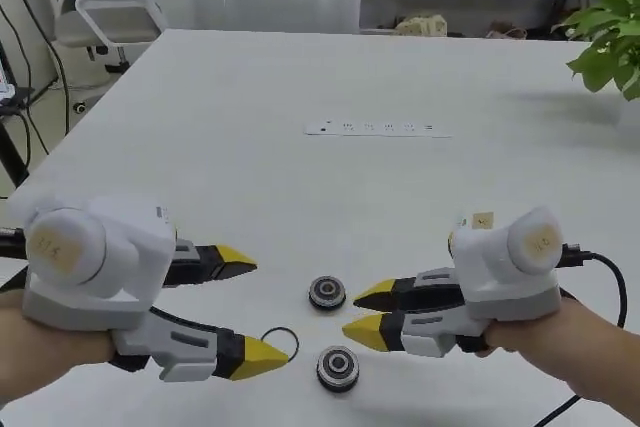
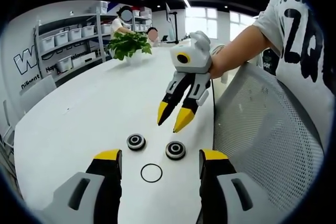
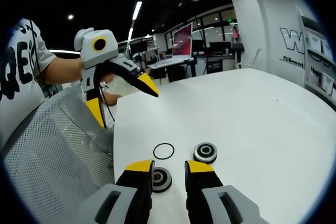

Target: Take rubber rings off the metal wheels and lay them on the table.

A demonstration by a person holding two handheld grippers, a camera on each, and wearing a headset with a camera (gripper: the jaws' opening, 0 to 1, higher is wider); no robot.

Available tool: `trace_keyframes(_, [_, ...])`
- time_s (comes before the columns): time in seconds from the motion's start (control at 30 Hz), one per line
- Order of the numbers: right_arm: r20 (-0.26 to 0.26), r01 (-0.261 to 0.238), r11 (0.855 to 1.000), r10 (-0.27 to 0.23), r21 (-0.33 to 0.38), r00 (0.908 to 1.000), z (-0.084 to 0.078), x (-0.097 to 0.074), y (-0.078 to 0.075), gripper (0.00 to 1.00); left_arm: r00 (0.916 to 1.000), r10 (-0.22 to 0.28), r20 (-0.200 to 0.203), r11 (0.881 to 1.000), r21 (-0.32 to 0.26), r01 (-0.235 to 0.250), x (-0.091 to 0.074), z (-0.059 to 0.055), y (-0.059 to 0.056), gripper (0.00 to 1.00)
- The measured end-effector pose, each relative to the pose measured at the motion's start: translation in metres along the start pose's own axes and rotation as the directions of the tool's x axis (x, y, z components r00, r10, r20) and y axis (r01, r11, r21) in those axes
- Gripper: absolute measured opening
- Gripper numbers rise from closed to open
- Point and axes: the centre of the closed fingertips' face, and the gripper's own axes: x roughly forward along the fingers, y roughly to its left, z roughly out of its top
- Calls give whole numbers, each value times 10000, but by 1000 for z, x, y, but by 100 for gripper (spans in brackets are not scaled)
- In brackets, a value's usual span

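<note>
Fingers (image 2: 107, 157) of left gripper (image 2: 160, 154) gape over white table (image 2: 79, 108); shelves (image 2: 63, 40) behind.

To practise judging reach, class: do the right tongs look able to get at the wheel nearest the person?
Probably yes. The wheel lies just ahead of the right tongs on bare table, nothing between; the left tongs hang well back.

White table (image 1: 300, 77), mesh chair (image 2: 262, 129), potted plant (image 1: 610, 42), storage shelves (image 2: 63, 45), ceiling lights (image 3: 137, 9)
</note>
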Motion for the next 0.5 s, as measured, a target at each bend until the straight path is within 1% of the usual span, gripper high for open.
trace_keyframes(0.2, [-55, 14, 10000, -14, 12, 10000, -4, -3, -2, 21, 9999, -122, -48, 9999, 52, 123, 5, 0, -1, 57])
trace_keyframes(0.5, [-249, -75, 9999, 72, -88, 9997, -11, -4, 1, 23, 9996, -257, -82, 9996, 84, 258, 12, 0, -1, 57])
